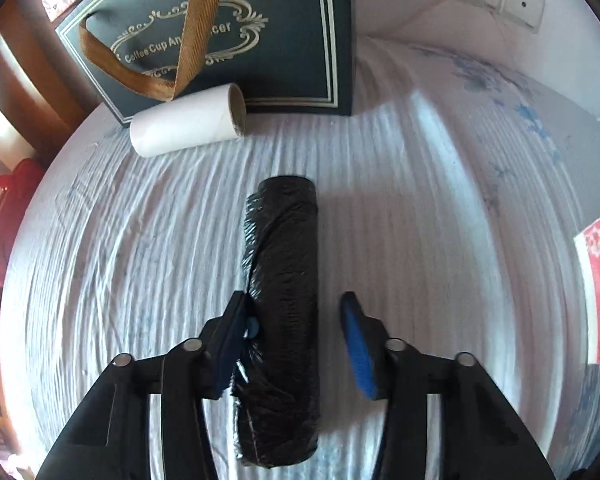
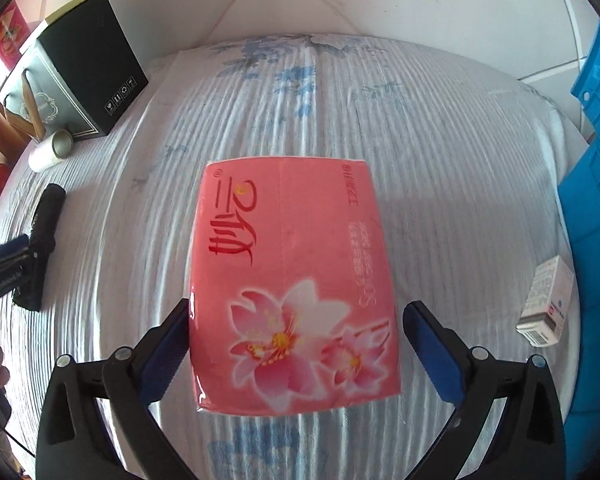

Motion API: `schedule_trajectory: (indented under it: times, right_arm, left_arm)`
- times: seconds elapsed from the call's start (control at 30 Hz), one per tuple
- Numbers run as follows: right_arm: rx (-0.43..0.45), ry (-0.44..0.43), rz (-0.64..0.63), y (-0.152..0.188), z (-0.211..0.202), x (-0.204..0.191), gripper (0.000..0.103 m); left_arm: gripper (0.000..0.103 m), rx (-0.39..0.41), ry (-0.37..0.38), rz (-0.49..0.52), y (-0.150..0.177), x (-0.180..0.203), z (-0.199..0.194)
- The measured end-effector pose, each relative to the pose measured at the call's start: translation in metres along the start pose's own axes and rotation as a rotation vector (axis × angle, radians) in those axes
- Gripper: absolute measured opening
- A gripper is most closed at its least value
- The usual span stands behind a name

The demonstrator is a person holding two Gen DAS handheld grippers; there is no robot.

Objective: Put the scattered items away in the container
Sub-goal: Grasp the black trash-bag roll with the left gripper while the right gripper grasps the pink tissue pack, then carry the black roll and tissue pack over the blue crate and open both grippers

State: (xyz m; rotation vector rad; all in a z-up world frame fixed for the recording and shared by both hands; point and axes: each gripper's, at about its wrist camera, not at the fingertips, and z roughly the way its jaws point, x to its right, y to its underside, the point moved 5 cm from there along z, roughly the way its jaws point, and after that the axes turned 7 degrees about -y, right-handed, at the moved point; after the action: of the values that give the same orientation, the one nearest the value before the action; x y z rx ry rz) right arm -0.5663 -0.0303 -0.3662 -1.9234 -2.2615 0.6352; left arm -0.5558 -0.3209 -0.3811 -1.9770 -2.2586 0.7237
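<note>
Left wrist view, lower centre: left gripper (image 1: 294, 304) spread narrowly around the near half of a black roll (image 1: 282, 280). Left pad against the roll's side, right pad just clear of it with a strip of striped cloth (image 1: 420, 220) showing between; not pinched. Further up, upper left: white cardboard tube (image 1: 184, 124) lying on its side, touching the foot of a dark gift box (image 1: 292, 40) with a brown ribbon handle.

Right wrist view, centre: right gripper (image 2: 298, 308) spread wide around the near end of a pink tissue pack (image 2: 292, 280) lying flat. Left pad at the pack's edge, right pad apart from it; nothing clamped. At right edge, small white carton (image 2: 546, 304) just beside the blue crate (image 2: 592, 200).
</note>
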Motion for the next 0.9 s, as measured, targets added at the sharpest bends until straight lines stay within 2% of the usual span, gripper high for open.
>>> schedule_trajectory:
  times: [0.07,0.17,0.23,0.43,0.67,0.9]
  right_arm:
    - [-0.021,0.002,-0.002,0.006,0.004,-0.002,0.092]
    - [-0.017,0.028,-0.016,0.013,-0.002,-0.008,0.092]
    - [-0.007,0.015,-0.011,0.017,-0.009,-0.010,0.092]
    - [0.043,-0.005,-0.043,0.027,-0.047,-0.025,0.092]
    - [0.178,-0.030,-0.101,0.036,-0.126,-0.052,0.092]
    - [0.357,-0.043,-0.140,0.061,-0.234,-0.069,0.092]
  left_arm:
    - [0.034,0.015,0.021,-0.005,0.002,0.001,-0.003]
    - [0.034,0.022,0.011,0.014,0.011,0.007,-0.007]
    - [0.034,0.037,0.012,0.021,0.018,0.008,-0.018]
    - [0.034,0.121,0.048,0.004,0.034,0.006,-0.072]
    - [0.034,0.269,0.069,-0.013,0.051,-0.001,-0.162]
    - [0.034,0.422,0.080,-0.038,0.080,-0.006,-0.264]
